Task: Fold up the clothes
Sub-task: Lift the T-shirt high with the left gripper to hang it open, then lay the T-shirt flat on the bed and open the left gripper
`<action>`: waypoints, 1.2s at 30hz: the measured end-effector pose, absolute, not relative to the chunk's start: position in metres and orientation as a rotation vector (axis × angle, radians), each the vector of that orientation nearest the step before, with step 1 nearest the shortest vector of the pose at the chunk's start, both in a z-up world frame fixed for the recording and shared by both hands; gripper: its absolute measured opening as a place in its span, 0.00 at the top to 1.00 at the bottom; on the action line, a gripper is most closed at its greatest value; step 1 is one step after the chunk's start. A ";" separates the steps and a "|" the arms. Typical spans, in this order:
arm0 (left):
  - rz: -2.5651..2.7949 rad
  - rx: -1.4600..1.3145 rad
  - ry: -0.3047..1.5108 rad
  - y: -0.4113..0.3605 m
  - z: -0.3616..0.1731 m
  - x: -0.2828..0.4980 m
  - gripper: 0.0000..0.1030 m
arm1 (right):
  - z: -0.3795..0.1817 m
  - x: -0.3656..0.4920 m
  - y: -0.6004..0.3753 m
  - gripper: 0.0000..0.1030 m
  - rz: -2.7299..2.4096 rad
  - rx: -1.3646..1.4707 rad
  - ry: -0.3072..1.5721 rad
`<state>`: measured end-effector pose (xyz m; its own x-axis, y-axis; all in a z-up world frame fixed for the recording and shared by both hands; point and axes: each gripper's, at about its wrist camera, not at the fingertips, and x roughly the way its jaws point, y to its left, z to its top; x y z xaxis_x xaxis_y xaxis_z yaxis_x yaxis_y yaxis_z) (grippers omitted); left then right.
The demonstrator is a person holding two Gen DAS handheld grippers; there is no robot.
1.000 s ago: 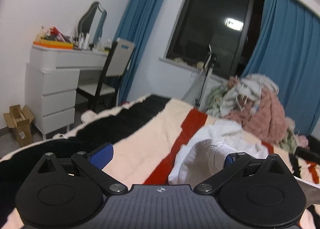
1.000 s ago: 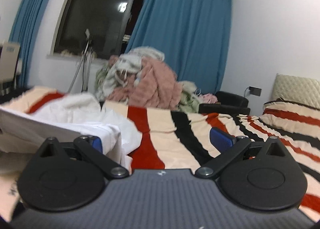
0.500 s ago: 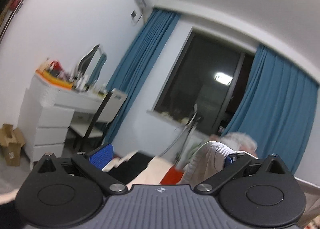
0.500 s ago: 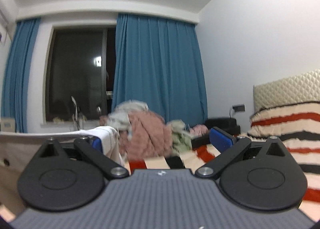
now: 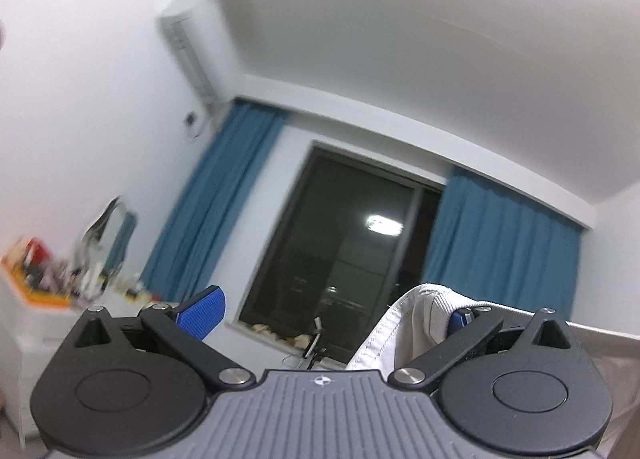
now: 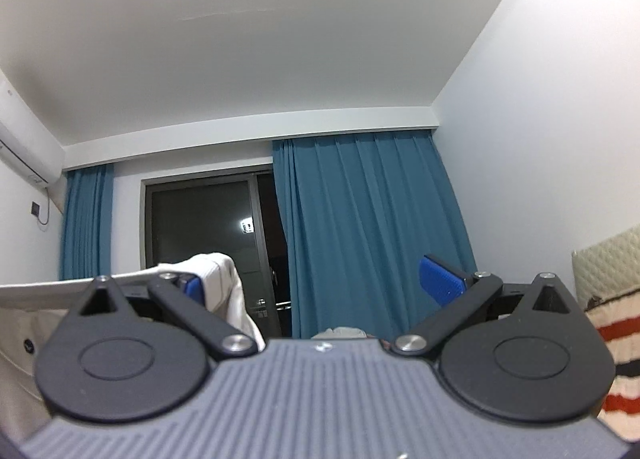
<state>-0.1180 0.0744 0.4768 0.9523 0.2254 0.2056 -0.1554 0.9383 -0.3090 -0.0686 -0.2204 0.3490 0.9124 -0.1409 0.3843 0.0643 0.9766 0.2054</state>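
A white garment (image 5: 416,319) hangs over the right finger of my left gripper (image 5: 332,311), whose jaws stand wide apart. The same white garment (image 6: 224,283) hangs over the left finger of my right gripper (image 6: 316,283), whose jaws also stand wide apart. A taut edge of the cloth (image 6: 60,285) stretches leftward from the right gripper and rightward from the left gripper (image 5: 600,329). Both grippers are raised high and tilted up toward the ceiling. The rest of the garment is hidden below the grippers.
Blue curtains (image 6: 372,227) frame a dark window (image 5: 348,251). An air conditioner (image 5: 192,55) sits high on the left wall. A white dresser with clutter (image 5: 36,287) stands at far left. The striped bed and headboard (image 6: 616,299) show at the right edge.
Both grippers have risen and tilted upward, carrying the white garment off the bed. The bed and clothes pile have dropped out of view.
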 end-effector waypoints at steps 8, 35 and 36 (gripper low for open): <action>0.204 -0.090 -0.268 0.027 0.515 -0.019 0.00 | 0.415 0.018 -0.234 0.00 -0.192 0.067 -0.354; 0.041 0.059 0.678 0.064 -0.079 0.655 0.01 | -0.096 0.588 -0.219 0.00 -0.019 -0.179 0.634; 0.011 0.109 0.737 0.061 -0.088 0.664 0.00 | -0.105 0.594 -0.214 0.00 0.006 -0.209 0.678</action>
<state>0.6637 0.0606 -0.0876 0.7409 0.0488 -0.6699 0.0281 0.9942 0.1034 0.5939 -0.2144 -0.1046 0.7797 -0.0621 -0.6230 -0.0738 0.9790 -0.1899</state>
